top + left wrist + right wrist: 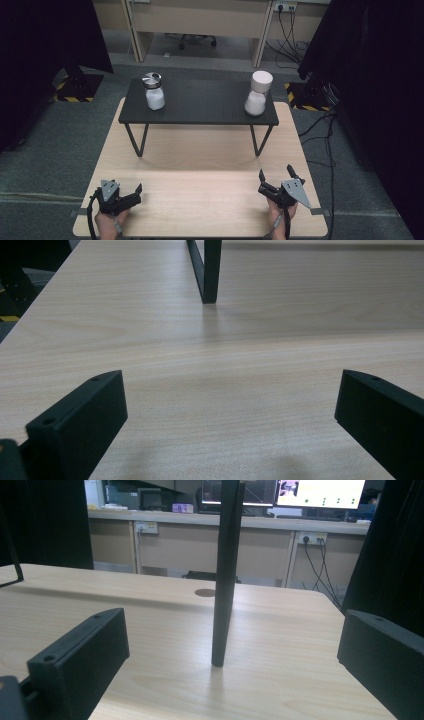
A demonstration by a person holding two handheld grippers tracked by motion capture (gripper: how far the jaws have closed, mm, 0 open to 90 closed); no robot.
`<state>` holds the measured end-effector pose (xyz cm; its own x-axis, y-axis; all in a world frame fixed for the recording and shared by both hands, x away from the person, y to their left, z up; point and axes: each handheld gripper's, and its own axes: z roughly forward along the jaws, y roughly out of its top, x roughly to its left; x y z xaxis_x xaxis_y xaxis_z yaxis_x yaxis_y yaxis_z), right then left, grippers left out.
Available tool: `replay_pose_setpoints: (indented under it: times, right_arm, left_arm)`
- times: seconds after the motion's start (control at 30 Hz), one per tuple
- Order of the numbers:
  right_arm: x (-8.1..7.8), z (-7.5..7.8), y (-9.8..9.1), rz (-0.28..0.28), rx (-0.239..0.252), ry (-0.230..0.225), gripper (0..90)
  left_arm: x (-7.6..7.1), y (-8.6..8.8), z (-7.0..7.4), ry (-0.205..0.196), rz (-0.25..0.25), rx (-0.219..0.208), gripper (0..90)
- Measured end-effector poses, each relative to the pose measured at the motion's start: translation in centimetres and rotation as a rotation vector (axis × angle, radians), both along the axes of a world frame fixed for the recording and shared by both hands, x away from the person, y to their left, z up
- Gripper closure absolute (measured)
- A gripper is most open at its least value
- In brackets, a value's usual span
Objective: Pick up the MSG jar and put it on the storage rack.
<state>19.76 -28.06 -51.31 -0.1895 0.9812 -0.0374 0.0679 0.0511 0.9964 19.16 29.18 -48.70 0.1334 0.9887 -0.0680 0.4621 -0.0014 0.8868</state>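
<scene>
Both grippers idle, jaws spread, empty.
Lift left gripper [134, 194] toward steel-lidded jar [153, 91]; right gripper [275, 178] toward white jar [258, 93]; clear shelf [200, 106] edge.

Worktop [200, 200]: pale wood-grain laminate, smooth with a slight sheen. Left hand-held gripper [136, 194] and right hand-held gripper [275, 176]: matt black plastic, jaws smooth-faced. Beyond both, the raised shelf [200, 102]: matt black top on thin dark metal legs. Ahead of the left hand-held gripper, a jar [154, 91] with white contents and shiny metal lid. Ahead of the right, a white jar [258, 93], matt capped.
</scene>
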Motion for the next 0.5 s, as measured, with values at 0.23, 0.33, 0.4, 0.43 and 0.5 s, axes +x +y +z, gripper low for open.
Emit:
replay_pose_setpoints:
  times: [0.23, 0.33, 0.4, 0.43, 0.5]
  right_arm:
    - [-0.23, -0.46, -0.17, 0.001, 0.004, 0.009, 0.3]
    - [-0.33, -0.66, -0.18, 0.0, 0.001, 0.015, 0.3]
    - [-0.38, -0.81, -0.25, 0.0, 0.005, 0.019, 0.3]
    - [-0.4, -0.85, -0.28, 0.0, 0.004, 0.021, 0.3]
    - [-0.46, -0.96, -0.34, -0.001, 0.008, 0.024, 0.3]
  left_arm:
    - [0.03, -0.02, 0.02, 0.001, 0.0, 0.003, 0.0]
    - [0.05, -0.06, 0.03, 0.003, 0.0, 0.003, 0.0]
    - [0.05, -0.08, 0.03, 0.003, 0.001, 0.005, 0.0]
    - [0.06, -0.08, 0.04, 0.004, 0.001, 0.005, 0.0]
    - [0.07, -0.1, 0.05, 0.004, 0.001, 0.006, 0.0]
